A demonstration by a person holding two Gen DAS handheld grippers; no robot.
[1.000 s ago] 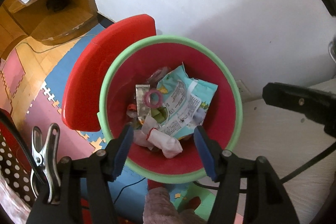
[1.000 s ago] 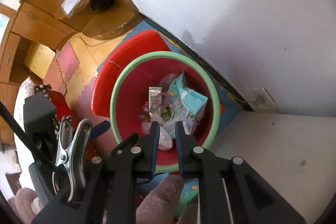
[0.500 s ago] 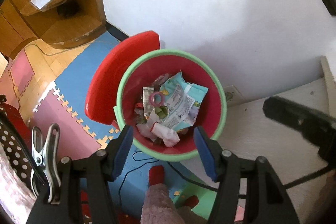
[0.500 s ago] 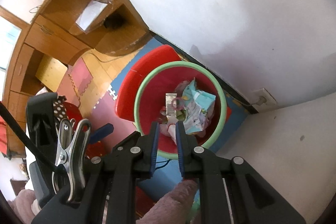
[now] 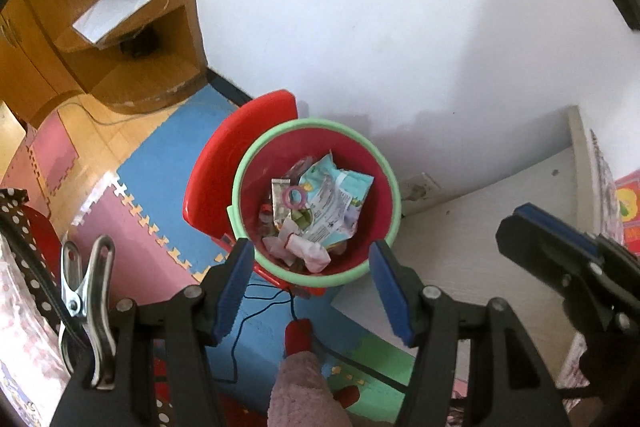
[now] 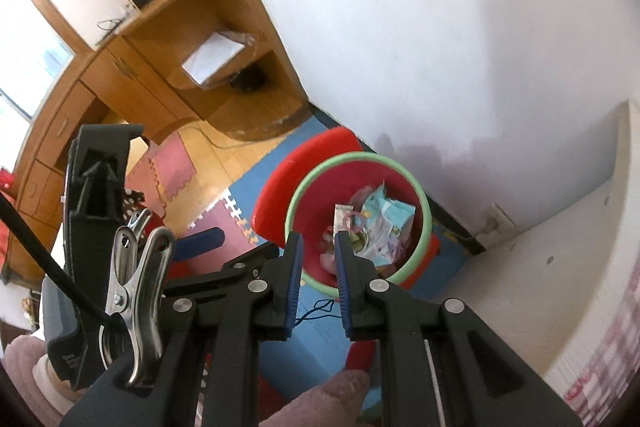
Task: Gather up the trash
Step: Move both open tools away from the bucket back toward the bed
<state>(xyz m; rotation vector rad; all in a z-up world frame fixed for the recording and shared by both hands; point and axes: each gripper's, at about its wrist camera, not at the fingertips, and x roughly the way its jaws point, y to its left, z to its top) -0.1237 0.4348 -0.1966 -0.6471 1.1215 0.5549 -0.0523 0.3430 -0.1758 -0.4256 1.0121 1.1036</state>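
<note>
We have lifted both grippers; the bin now looks smaller. Our left gripper (image 5: 312, 287) gapes wide, empty. Our right gripper (image 6: 318, 283) stands narrowly parted, empty. Beyond both jaws, crumpled wrappers (image 5: 320, 203) fill the round red green-rimmed plastic bin (image 5: 384, 183).

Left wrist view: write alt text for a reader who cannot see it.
A red trash bin with a green rim and its red lid flipped open stands on foam floor mats, holding wrappers and other litter. The left gripper hangs above it, fingers apart and empty; the right gripper shows at the right edge.
</note>
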